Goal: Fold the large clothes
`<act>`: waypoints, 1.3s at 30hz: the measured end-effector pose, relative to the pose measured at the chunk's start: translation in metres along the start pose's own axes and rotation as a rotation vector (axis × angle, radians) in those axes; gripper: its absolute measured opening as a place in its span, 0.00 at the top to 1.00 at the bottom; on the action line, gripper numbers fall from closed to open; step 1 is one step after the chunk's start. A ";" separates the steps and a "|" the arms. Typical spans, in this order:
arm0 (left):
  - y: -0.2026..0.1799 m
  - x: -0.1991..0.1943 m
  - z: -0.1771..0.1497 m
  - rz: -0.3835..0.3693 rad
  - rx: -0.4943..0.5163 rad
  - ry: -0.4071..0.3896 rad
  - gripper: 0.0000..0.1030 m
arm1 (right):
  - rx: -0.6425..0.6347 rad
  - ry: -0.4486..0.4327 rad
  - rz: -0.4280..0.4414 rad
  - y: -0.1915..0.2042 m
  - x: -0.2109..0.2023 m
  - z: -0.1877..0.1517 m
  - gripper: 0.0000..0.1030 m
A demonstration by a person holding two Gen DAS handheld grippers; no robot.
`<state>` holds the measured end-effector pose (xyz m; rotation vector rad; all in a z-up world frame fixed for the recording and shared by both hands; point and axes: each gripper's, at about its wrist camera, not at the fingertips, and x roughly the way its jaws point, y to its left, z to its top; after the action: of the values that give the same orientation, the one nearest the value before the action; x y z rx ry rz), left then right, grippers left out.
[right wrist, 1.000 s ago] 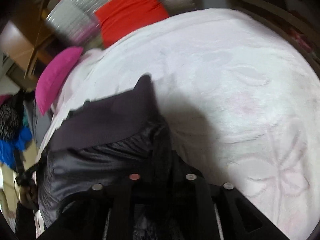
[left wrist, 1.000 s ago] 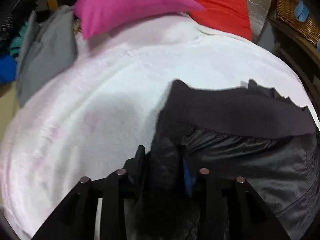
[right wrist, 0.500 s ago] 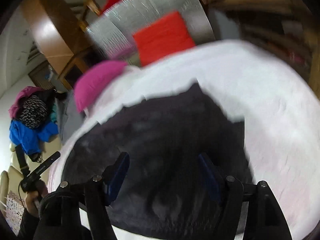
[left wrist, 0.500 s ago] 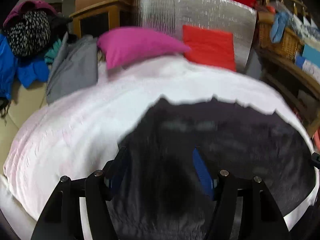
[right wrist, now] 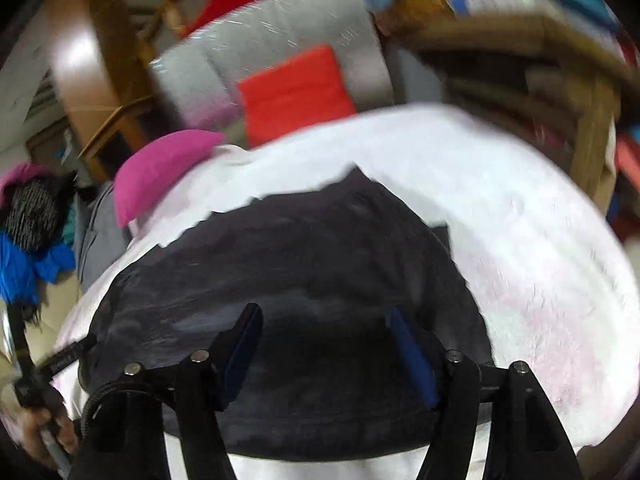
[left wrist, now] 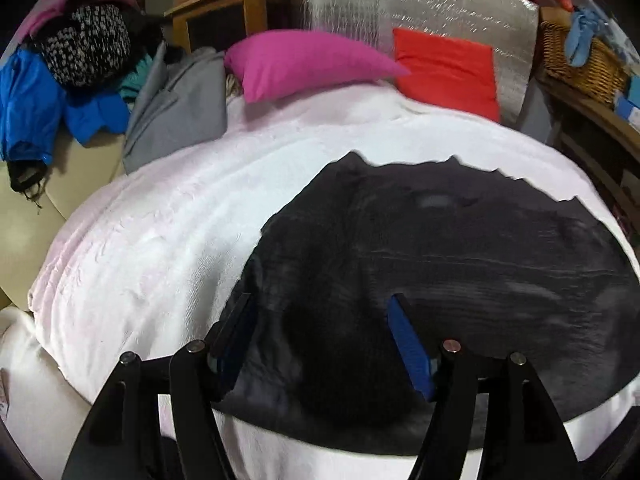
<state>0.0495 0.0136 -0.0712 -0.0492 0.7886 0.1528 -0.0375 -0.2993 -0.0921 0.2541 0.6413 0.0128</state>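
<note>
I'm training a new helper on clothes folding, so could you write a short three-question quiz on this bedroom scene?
1. True or false: the left gripper has cloth pinched between its fingers.
2. What lies under the black garment? A) a wooden floor B) a white blanket C) a wicker basket
3. Fill in: the pillow beside the pink pillow, leaning on the silver mat, is ____.

Key:
1. False. Both the left and the right gripper are open, with nothing pinched.
2. B
3. Red; that is the red pillow.
</note>
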 end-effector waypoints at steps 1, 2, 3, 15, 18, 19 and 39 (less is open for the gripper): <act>-0.007 -0.004 -0.001 -0.008 0.008 -0.015 0.33 | -0.026 -0.008 0.002 0.011 -0.001 -0.003 0.30; -0.015 -0.009 -0.004 -0.016 0.019 -0.031 0.33 | -0.055 -0.014 0.004 0.024 -0.001 -0.006 0.28; -0.025 -0.013 -0.007 -0.018 0.036 -0.049 0.32 | -0.081 -0.013 -0.002 0.037 0.002 -0.010 0.28; -0.064 0.024 -0.040 0.017 0.115 0.002 0.30 | -0.204 -0.019 -0.152 0.060 0.056 -0.059 0.25; -0.062 0.026 -0.041 0.011 0.113 0.005 0.30 | -0.208 -0.020 -0.159 0.060 0.060 -0.064 0.25; -0.062 0.026 -0.041 0.008 0.112 0.006 0.30 | -0.209 -0.022 -0.159 0.059 0.060 -0.065 0.25; -0.066 0.047 0.043 -0.087 0.059 0.071 0.31 | -0.070 0.115 -0.126 0.019 0.092 0.050 0.09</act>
<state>0.1224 -0.0420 -0.0755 -0.0326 0.8599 0.0458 0.0677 -0.2841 -0.1035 0.1455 0.7685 -0.0716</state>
